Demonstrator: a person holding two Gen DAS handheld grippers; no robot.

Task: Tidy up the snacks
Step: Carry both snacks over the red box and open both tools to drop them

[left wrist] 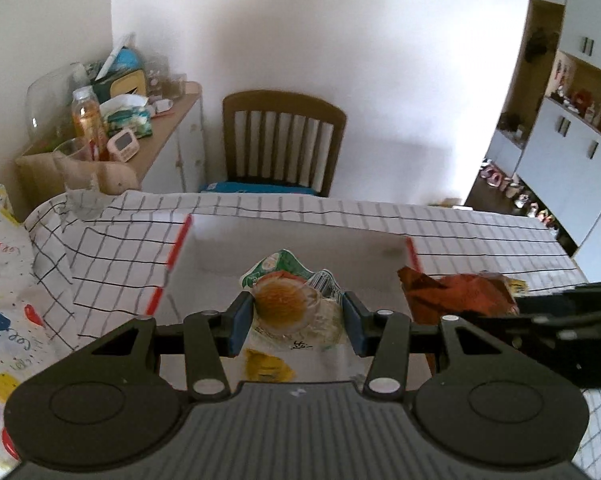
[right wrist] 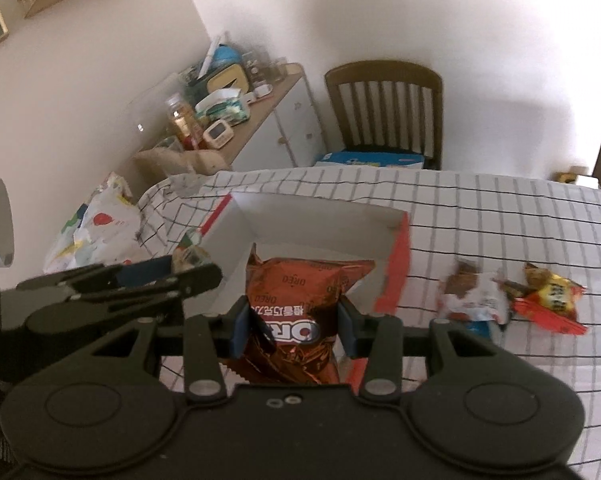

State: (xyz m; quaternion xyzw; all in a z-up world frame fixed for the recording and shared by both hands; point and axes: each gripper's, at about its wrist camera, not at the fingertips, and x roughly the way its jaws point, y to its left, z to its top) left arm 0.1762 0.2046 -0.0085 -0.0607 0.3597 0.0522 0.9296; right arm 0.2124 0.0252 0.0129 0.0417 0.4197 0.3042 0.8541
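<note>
My left gripper [left wrist: 296, 320] is shut on a clear wrapped pastry [left wrist: 288, 300] with a green-and-white label, held over the open white box [left wrist: 300, 240] with red edges. My right gripper [right wrist: 290, 326] is shut on a brown Oreo bag [right wrist: 296, 292], which hangs above the near side of the same box [right wrist: 316, 216]. In the left wrist view the Oreo bag [left wrist: 460, 292] and the right gripper show at the right. The left gripper [right wrist: 148, 276] shows at the left of the right wrist view. Loose snack packets [right wrist: 512, 296] lie on the checked cloth to the right of the box.
The table carries a white checked cloth [left wrist: 112, 256]. A wooden chair [left wrist: 284, 140] stands behind the table against the wall. A cluttered sideboard [left wrist: 112, 120] is at the back left, and a balloon-print bag [right wrist: 96, 232] lies at the table's left end.
</note>
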